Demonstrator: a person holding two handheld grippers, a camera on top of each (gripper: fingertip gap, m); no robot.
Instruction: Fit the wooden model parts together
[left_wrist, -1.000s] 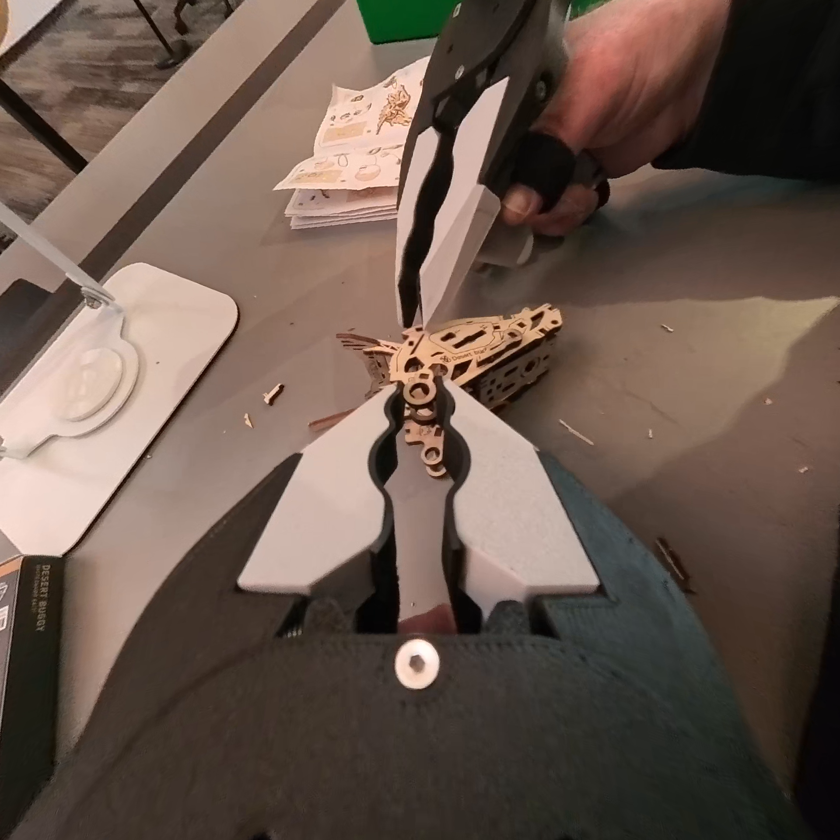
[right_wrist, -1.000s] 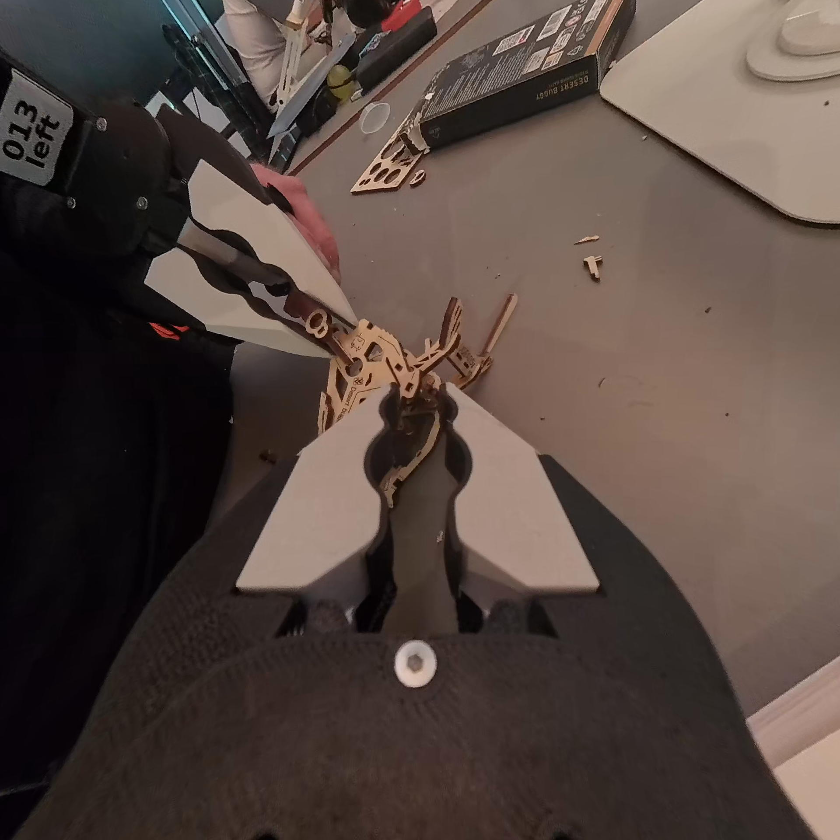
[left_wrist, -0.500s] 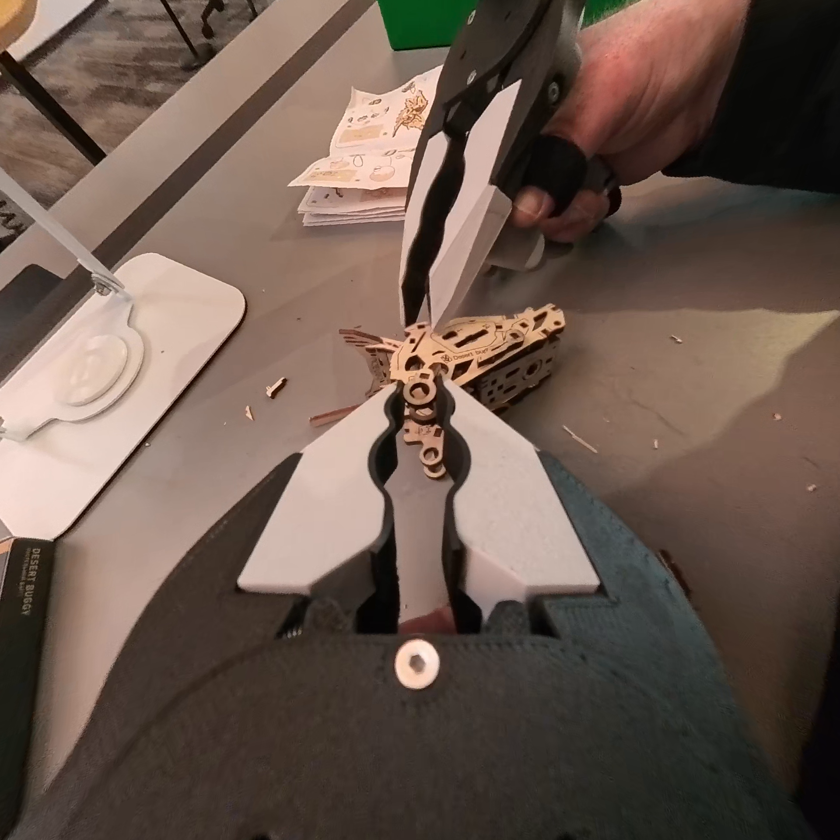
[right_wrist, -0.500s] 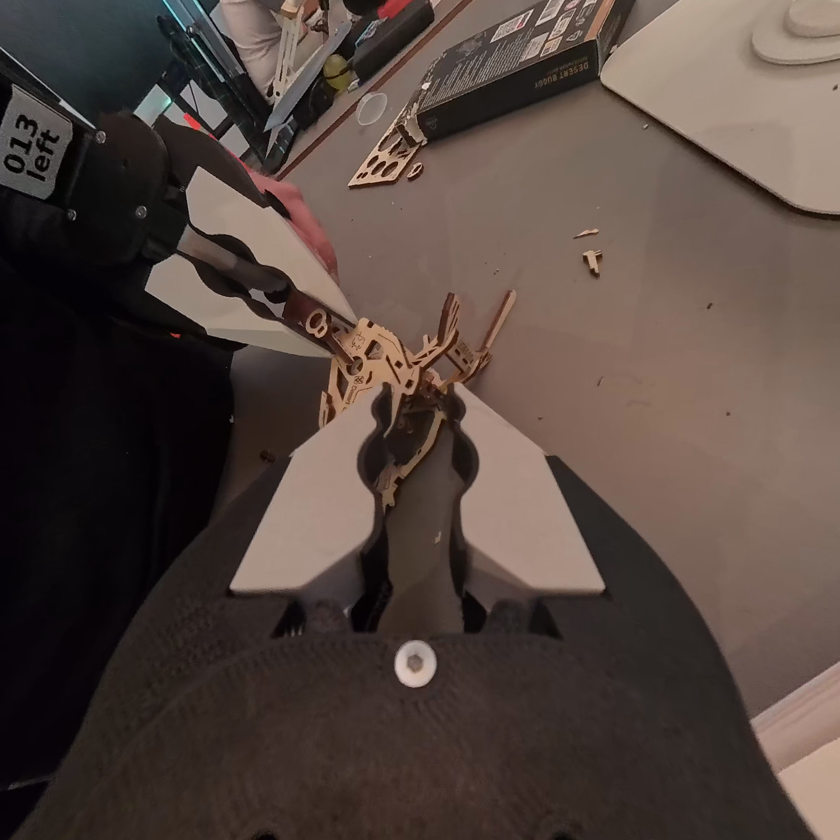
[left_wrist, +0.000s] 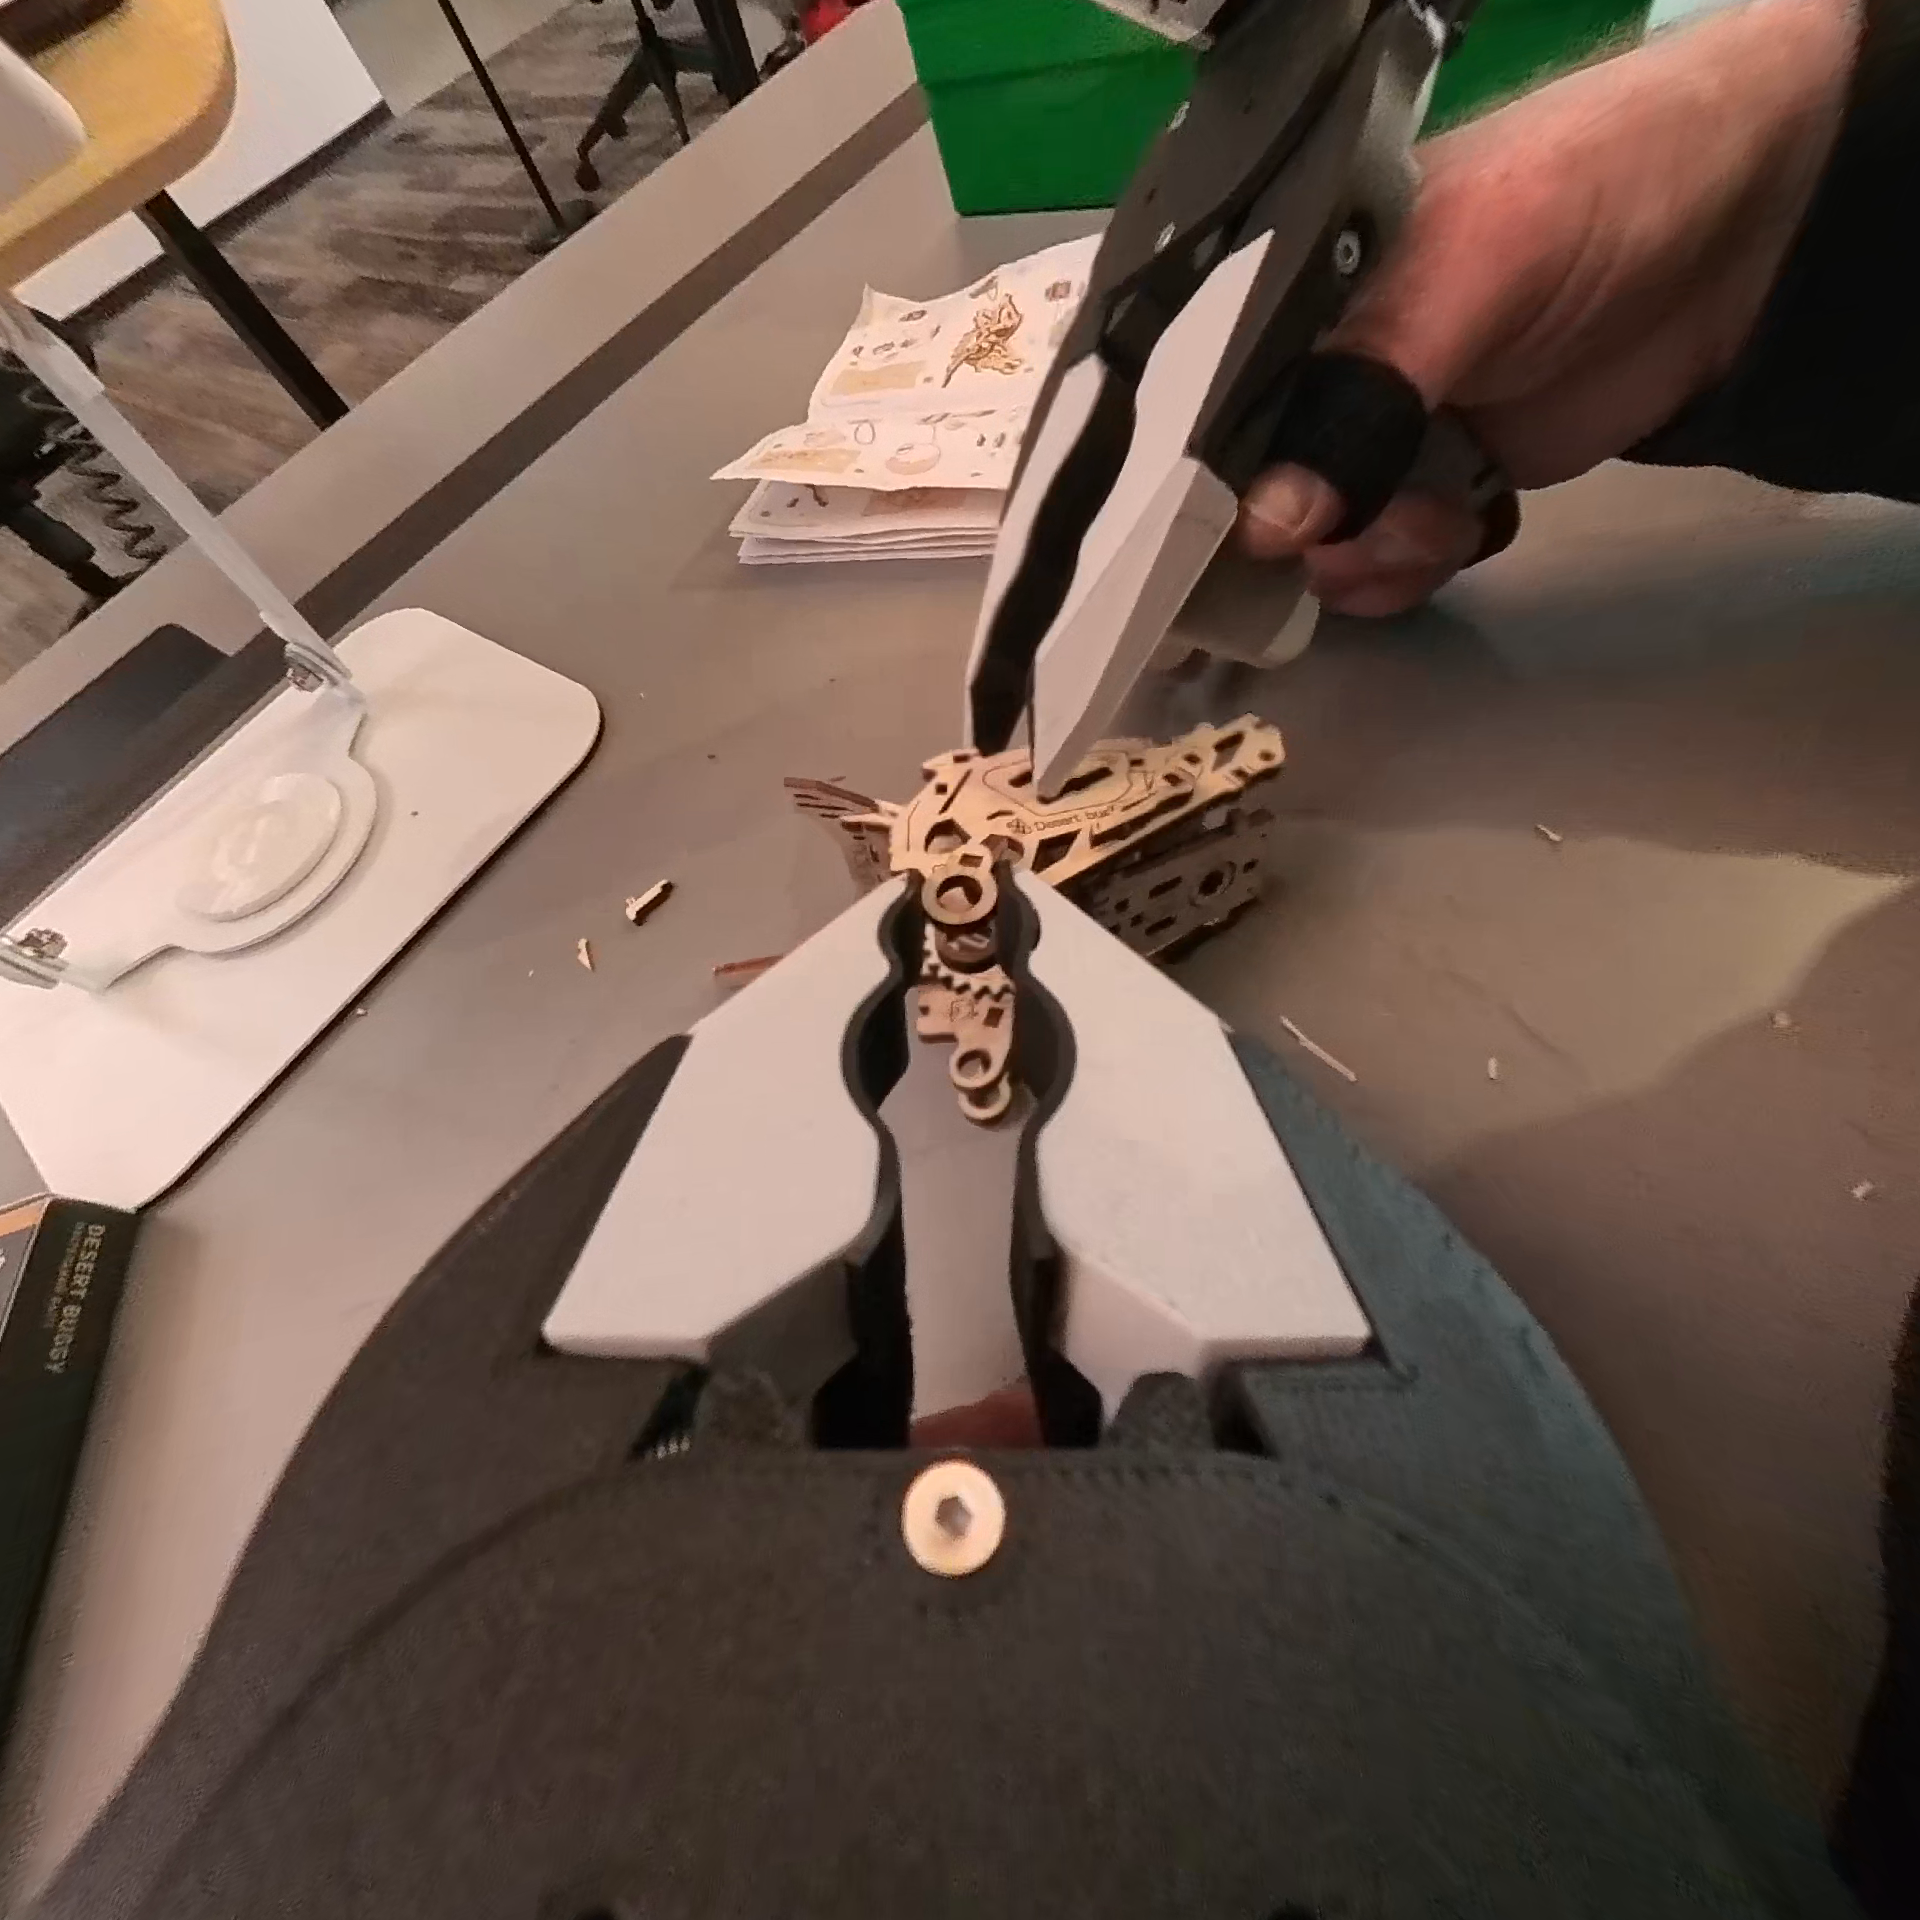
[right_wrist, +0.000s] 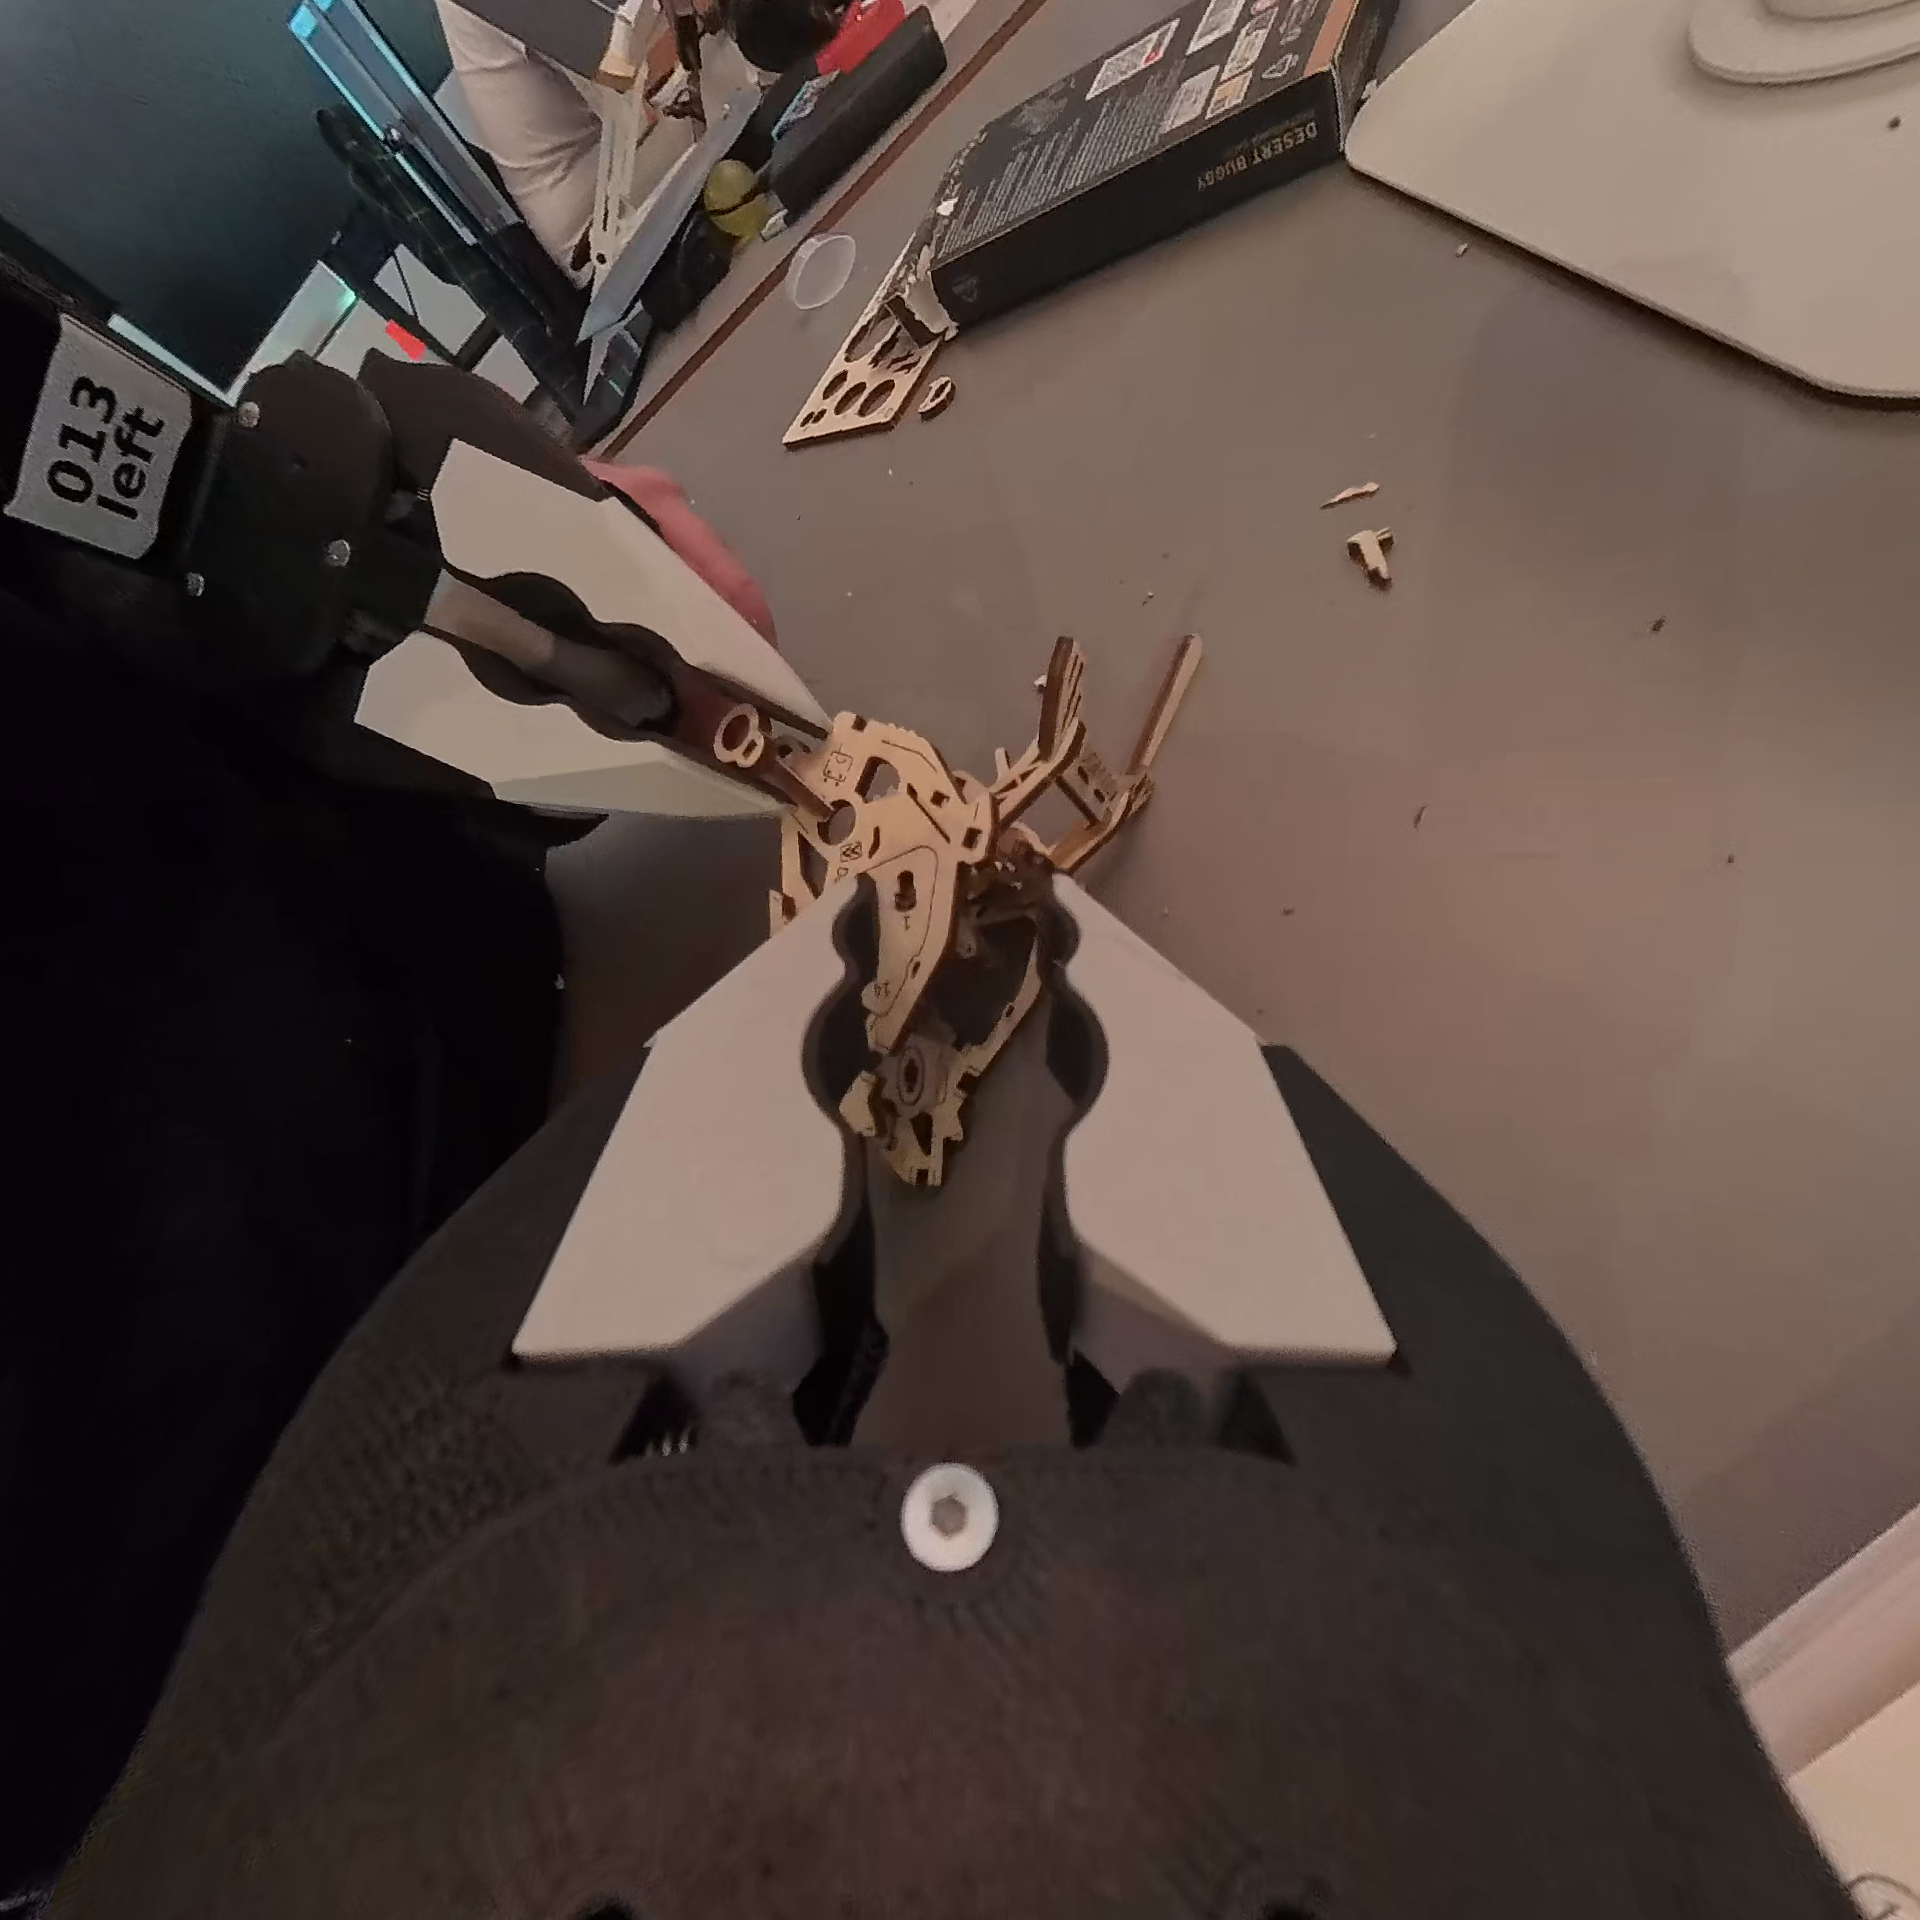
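The wooden buggy model (left_wrist: 1122, 831) sits on the grey table (left_wrist: 1558, 935). My left gripper (left_wrist: 961, 899) is shut on a small flat wooden part with rings and gear teeth (left_wrist: 966, 997) and holds it against the model's near end. The right wrist view shows the same grip (right_wrist: 800, 769) on that part (right_wrist: 740, 732). My right gripper (right_wrist: 951, 894) comes down from above with open jaws. The model (right_wrist: 904, 821) stands between its fingers, with a dark gap beside the left pad. In the left wrist view one of its fingertips (left_wrist: 1049, 779) rests on the model's top plate.
A white stand base (left_wrist: 260, 831) lies on the left and a folded instruction booklet (left_wrist: 904, 436) lies behind the model. A green bin (left_wrist: 1039, 94) stands at the back. A black box (right_wrist: 1143, 135), a punched wooden sheet (right_wrist: 862, 395) and wood scraps (right_wrist: 1371, 551) lie on the table. Some 4 cm of space lies between my two pairs of fingers. It is some 25 cm from my right tips to the white stand base (left_wrist: 260, 831).
My right gripper's jaws have spread step by step and let go of the model's front. It has also shifted over the top plate. My left gripper has kept its grip on the small part.
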